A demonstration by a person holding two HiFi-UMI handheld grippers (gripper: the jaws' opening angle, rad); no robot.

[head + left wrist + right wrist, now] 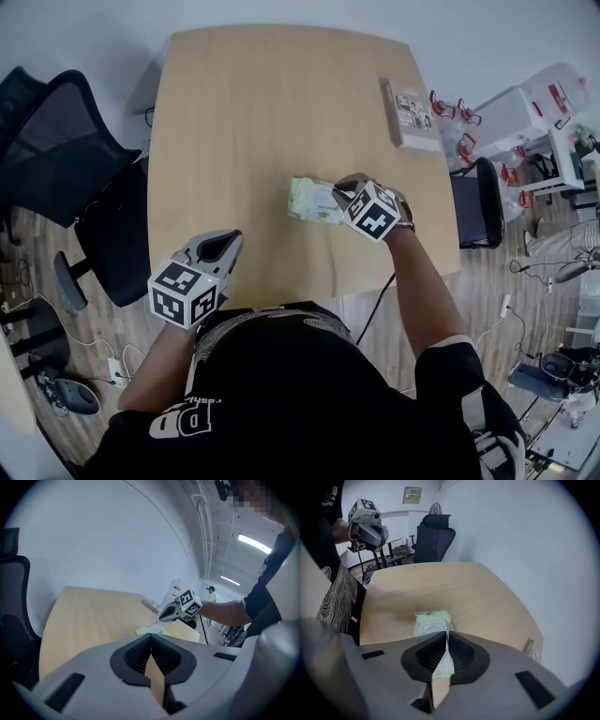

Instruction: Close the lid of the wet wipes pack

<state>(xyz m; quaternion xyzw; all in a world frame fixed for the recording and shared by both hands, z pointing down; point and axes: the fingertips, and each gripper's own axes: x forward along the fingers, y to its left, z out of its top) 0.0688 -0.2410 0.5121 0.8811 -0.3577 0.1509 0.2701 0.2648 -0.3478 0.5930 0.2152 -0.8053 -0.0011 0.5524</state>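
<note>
The pale green wet wipes pack [312, 200] lies flat near the middle of the wooden table [244, 112]. In the right gripper view the pack [430, 621] shows its white lid lying flat on top. My right gripper [341, 190] is shut with nothing between its jaws, and its tip is just over the pack's right end; I cannot tell if it touches. The right gripper view has that tip [446, 635] above the pack's near end. My left gripper [228, 241] is shut and empty, held near the table's front edge, well apart from the pack [151, 630]. The left gripper view shows its shut jaws [151, 638] and the right gripper [165, 616] beyond.
A flat cardboard box [410, 113] lies at the table's far right edge. Black office chairs [56, 141] stand to the left and another chair [478, 202] to the right. White shelving with red parts [525, 112] is further right. Cables lie on the floor.
</note>
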